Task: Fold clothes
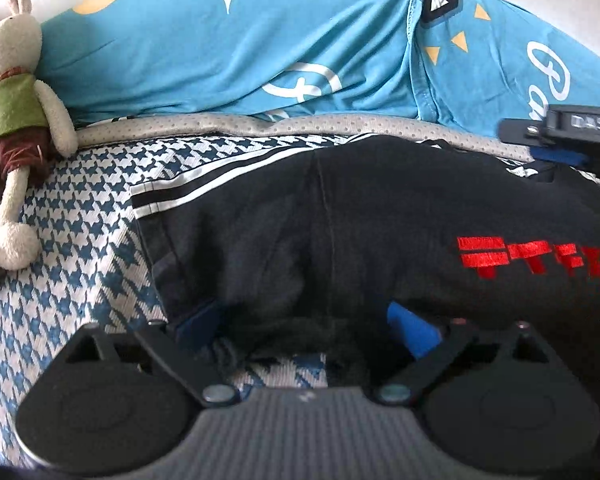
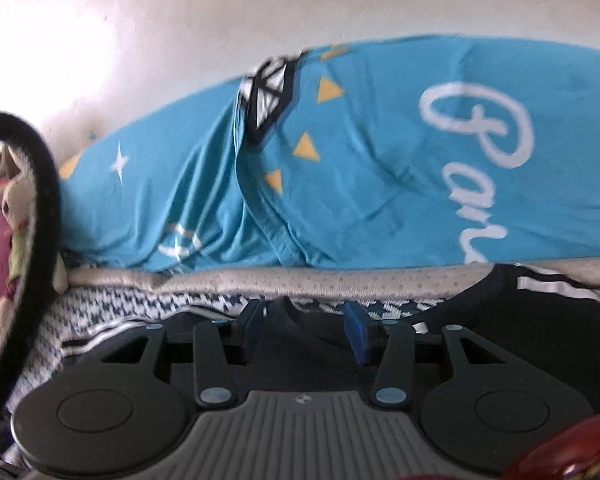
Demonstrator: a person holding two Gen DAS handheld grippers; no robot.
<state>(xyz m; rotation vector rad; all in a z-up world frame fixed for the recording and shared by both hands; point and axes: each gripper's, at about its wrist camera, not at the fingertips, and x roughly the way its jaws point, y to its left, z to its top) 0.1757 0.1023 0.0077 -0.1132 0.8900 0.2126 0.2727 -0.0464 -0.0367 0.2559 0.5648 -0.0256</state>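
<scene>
A black garment (image 1: 380, 208) with white sleeve stripes and red lettering lies on the houndstooth bed cover (image 1: 80, 240). My left gripper (image 1: 302, 312) stands wide open over its near edge. Bunched black cloth lies between the blue pads (image 1: 412, 330), which do not press on it. In the right wrist view the same black garment (image 2: 500, 320) shows its neckline under my right gripper (image 2: 305, 308). That gripper's fingers (image 2: 358, 332) stand partly apart with cloth lying flat beneath the gap. The right gripper (image 1: 560, 132) also appears at the garment's far right edge in the left wrist view.
A plush rabbit (image 1: 16, 120) lies at the left of the bed. Blue printed bedding (image 1: 240, 52) is heaped along the back against a white wall (image 2: 140, 40). A black-rimmed curved object (image 2: 40, 200) intrudes at the left of the right wrist view, and a red object (image 2: 572, 452) at its bottom right.
</scene>
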